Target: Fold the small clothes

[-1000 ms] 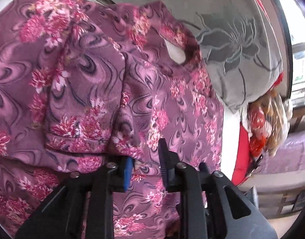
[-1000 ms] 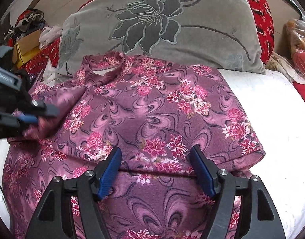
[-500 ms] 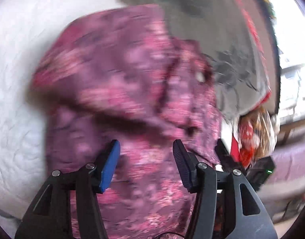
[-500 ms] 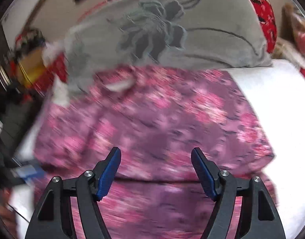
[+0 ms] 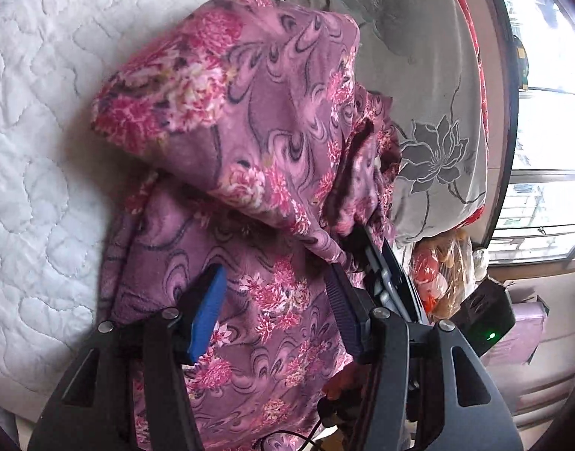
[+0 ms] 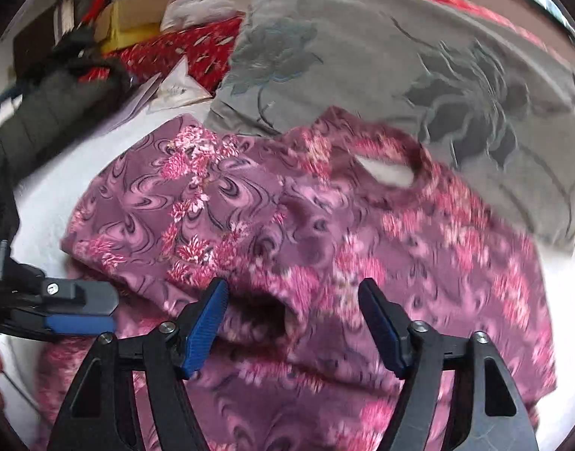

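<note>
A purple top with pink flowers (image 5: 272, 158) lies on the white quilted bed, both sleeves folded in over its body; it also shows in the right wrist view (image 6: 325, 225), neck hole toward the pillow. My left gripper (image 5: 276, 312) is open and empty, low over the garment's left side. My right gripper (image 6: 293, 323) is open and empty, just above the folded sleeve edge near the middle. The left gripper's fingers (image 6: 80, 312) show at the left edge of the right wrist view.
A grey pillow with a dark flower (image 6: 419, 67) lies behind the top, also in the left wrist view (image 5: 430, 86). The white quilt (image 5: 35, 150) spreads to the left. Red cushions and boxes (image 6: 167, 37) sit at the back left. A bagged toy (image 5: 441, 274) is by the window.
My left gripper let go of the left sleeve, which now lies folded over the top, opened wide and pulled back left. My right gripper moved left across the top, still open.
</note>
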`<state>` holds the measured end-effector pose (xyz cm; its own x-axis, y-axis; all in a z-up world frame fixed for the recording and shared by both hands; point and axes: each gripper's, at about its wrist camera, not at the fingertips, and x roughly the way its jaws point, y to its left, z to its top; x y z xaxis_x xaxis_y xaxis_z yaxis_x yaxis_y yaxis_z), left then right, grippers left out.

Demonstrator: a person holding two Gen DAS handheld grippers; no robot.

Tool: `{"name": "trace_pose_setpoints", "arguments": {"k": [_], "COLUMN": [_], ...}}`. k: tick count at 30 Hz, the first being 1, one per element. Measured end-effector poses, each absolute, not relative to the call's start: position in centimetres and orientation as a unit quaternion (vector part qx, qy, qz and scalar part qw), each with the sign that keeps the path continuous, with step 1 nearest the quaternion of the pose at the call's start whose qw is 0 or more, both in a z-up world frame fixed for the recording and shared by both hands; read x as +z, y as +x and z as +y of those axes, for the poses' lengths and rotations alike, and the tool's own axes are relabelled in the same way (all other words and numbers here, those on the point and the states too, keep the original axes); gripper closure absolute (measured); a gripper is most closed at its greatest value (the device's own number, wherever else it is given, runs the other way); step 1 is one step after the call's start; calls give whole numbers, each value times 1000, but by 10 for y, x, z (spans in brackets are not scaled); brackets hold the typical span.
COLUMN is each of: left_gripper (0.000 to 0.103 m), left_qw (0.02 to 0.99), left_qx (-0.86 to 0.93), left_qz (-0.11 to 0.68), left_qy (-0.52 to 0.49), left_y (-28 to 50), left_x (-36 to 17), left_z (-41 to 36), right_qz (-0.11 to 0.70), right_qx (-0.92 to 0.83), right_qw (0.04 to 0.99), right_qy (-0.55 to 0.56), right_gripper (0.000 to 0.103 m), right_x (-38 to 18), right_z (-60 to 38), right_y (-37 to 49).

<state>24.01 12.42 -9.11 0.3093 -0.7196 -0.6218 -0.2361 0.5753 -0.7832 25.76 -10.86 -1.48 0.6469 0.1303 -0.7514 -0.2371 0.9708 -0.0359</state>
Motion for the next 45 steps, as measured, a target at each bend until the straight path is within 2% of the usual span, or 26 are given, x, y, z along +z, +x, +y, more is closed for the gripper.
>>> {"name": "trace_pose_setpoints", "arguments": {"k": [1,2,10,18,21,25,26,27,29,30,33,37,40,41,45], "left_gripper": [50,50,50,50,50,50,50,49,48,48,48,48,48,48,49], "left_qw": [687,686,694,701,699,703,704,705,707,708,704,701,696,694,683], "left_qx": [-176,-176,-168,-157,-155,-151,-149,-148,-145,-141,-138,-151,-161,-160,-137], "left_qz": [561,562,560,563,564,566,567,567,568,569,575,563,549,547,551], "left_qy": [-427,-427,-419,-409,-410,-403,-401,-400,-396,-394,-394,-411,-433,-439,-459], "left_y": [240,240,240,239,240,239,239,239,239,239,241,239,238,239,253], "left_x": [-91,-92,-91,-89,-90,-89,-89,-88,-86,-85,-82,-77,-77,-78,-86], "left_z": [124,125,117,113,114,112,111,110,109,107,106,109,109,108,106], "right_qz": [409,411,397,391,390,356,349,347,347,348,358,287,283,290,347], "right_qx": [111,113,89,25,-26,-60,-53,-46,-39,-38,-32,-47,-51,-53,-56], "right_qw": [904,903,906,876,854,831,832,834,838,837,810,778,782,787,781], "right_qy": [-54,-44,117,280,344,423,427,425,420,421,464,558,554,542,516], "right_gripper": [68,82,86,86,82,81,77,72,43,40,39,39,39,35,35], "right_x": [-13,-11,11,-4,-21,-29,-26,-24,-21,-22,-32,-37,-34,-33,-48], "right_z": [-110,-113,-201,-313,-352,-390,-393,-393,-389,-387,-390,-404,-406,-404,-397], "right_y": [260,261,254,234,216,191,190,192,200,205,217,194,188,191,208]}}
